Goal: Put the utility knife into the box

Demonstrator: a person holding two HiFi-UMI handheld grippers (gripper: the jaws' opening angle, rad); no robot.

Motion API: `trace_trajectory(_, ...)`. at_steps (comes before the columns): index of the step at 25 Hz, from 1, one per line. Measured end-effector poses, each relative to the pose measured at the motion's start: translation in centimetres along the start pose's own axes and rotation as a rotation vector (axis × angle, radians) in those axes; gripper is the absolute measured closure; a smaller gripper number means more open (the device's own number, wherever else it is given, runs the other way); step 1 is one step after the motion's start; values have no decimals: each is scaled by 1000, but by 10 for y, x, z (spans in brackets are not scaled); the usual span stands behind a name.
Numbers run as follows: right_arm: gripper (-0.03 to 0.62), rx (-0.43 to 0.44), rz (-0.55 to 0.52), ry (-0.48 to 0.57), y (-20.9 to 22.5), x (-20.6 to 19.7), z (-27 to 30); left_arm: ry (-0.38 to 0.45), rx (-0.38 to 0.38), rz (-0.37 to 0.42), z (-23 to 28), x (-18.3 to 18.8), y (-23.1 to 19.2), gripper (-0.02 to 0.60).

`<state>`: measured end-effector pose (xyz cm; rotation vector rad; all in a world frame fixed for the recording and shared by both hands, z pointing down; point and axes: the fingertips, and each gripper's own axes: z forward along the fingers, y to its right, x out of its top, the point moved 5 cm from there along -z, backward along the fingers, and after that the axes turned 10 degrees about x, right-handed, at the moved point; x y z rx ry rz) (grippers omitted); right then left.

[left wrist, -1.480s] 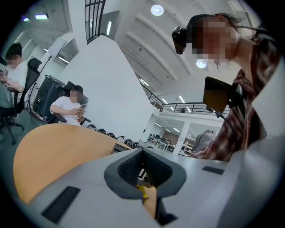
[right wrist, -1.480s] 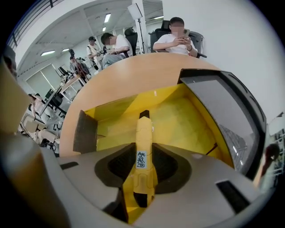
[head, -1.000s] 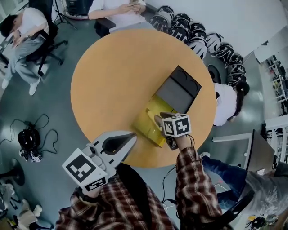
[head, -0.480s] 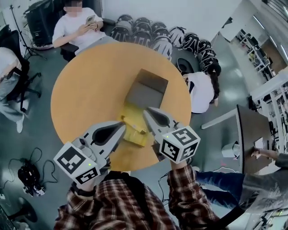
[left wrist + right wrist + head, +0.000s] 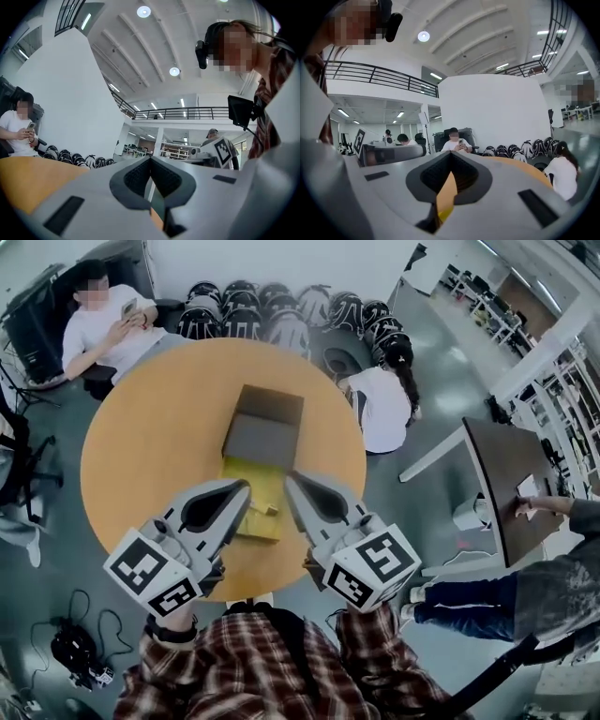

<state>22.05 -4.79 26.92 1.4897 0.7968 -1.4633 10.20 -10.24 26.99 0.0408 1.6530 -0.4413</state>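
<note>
Open box (image 5: 246,517) near the table's (image 5: 141,446) front edge, flanked by two raised grippers.
The left gripper (image 5: 244,487) is pressed together, empty; the right gripper (image 5: 291,480) is closing fully, empty, seemingly kept clear, the task judged done.

Head view: box (image 5: 265,486), near corners covered by the left gripper (image 5: 246,487) and right gripper (image 5: 290,478). Small pale shape (image 5: 269,511) on its yellow floor, possibly the knife; too small to tell. Right gripper view: only a yellow sliver shows behind the jaws. Bystander (image 5: 562,582) cut off by the right edge.
</note>
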Motion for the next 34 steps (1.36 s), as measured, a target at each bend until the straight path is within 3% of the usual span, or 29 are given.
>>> trace_trajectory(7,582,-20,5,18,0,1,-12,-6,-21,4,5,0,8,571)
trace_trajectory(34,582,12,35,3,19,-1,-3,-15,19,-12,12,-4,-2,571)
